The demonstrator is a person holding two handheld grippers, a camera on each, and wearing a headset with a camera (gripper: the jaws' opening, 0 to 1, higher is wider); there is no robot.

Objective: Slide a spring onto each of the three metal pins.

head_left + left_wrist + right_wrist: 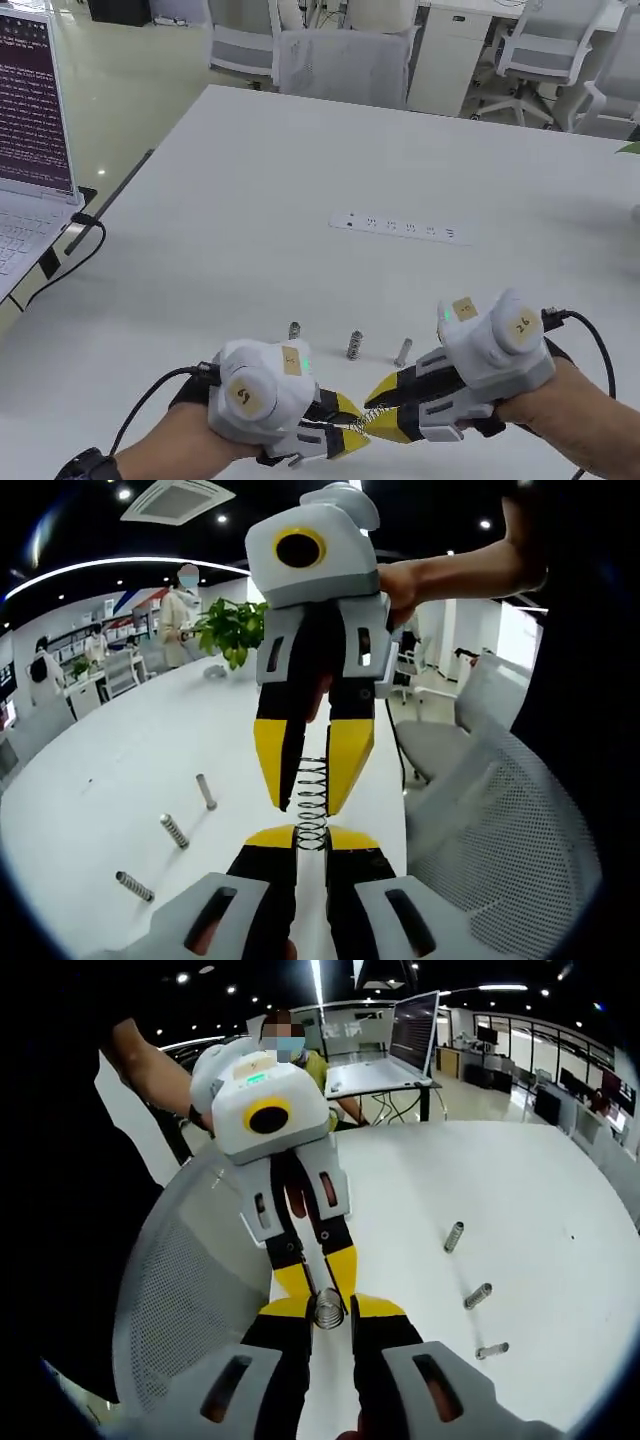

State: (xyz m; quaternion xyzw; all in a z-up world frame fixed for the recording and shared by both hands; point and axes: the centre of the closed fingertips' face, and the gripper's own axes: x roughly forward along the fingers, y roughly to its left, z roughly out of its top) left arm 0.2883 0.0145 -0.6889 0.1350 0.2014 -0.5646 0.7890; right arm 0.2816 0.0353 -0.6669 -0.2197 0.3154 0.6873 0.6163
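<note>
White table [300,180] in an office: left gripper [312,838] and right gripper [329,1309], jaws nearly closed, each pinch one end of a spring [312,798] near the pins [355,345]; two look fitted, so one end probably needs freeing next to slide over the bare pin [403,352].

White table [300,170] with a white power strip [400,228] lying flat near its middle. Open laptop [25,150] at the left, screen lit with text, black cable [80,250] trailing just beside it. Grey mesh office chairs [340,60] beyond the far edge, and a leafy green plant [232,628] at one end in the left gripper view.
</note>
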